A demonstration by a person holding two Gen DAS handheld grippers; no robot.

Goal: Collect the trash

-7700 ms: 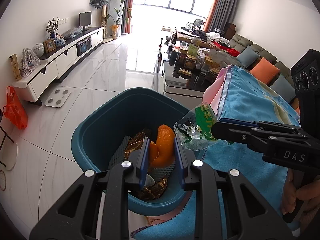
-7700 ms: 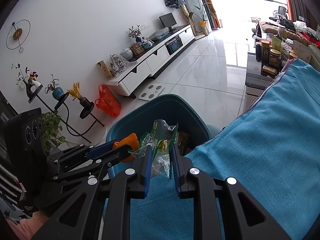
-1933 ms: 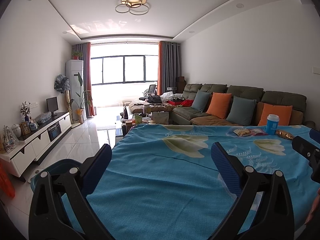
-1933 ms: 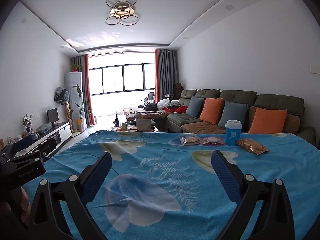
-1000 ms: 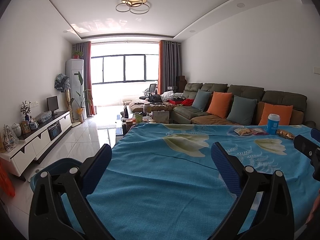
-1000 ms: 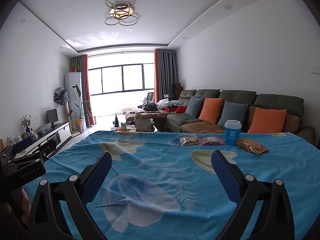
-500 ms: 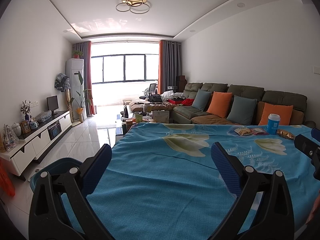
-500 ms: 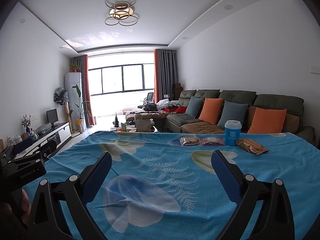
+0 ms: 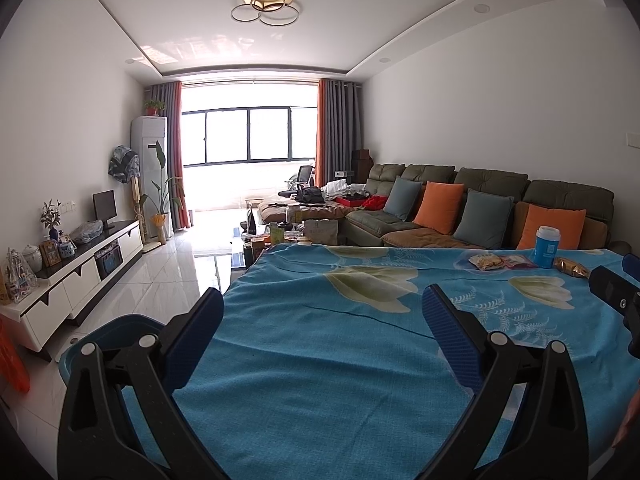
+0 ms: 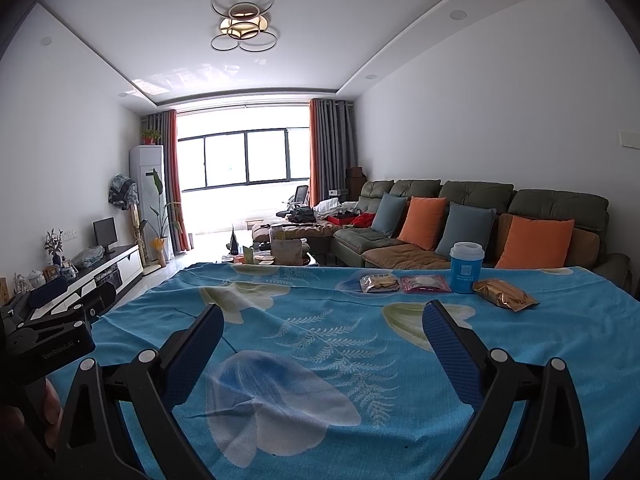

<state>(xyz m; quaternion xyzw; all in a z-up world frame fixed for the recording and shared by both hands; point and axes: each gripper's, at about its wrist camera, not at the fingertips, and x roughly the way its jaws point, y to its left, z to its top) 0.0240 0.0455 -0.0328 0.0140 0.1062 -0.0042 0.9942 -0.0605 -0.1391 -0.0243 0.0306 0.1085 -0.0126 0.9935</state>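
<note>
My left gripper [image 9: 322, 320] hangs open and empty over the near edge of the table with the blue flowered cloth [image 9: 320, 360]. My right gripper [image 10: 322, 332] is open and empty too, above the same cloth [image 10: 320, 340]. At the far right of the table stand a blue paper cup [image 10: 466, 267], a gold snack packet [image 10: 504, 294], a pink wrapper [image 10: 426, 283] and a clear packet of snacks [image 10: 380, 283]. The left wrist view shows the cup [image 9: 546, 247] and the wrappers [image 9: 500, 262]. The teal bin [image 9: 108, 332] stands on the floor left of the table.
A green sofa [image 10: 480, 224] with orange and grey cushions runs along the right wall. A cluttered coffee table [image 9: 288, 232] lies beyond the table. A white TV cabinet [image 9: 68, 276] lines the left wall, and an orange bag [image 9: 12, 364] hangs at the left edge.
In the last second both grippers barely moved and stay open. Earlier, both held trash over the teal bin; the orange peel and the wrapper are gone from the jaws.
</note>
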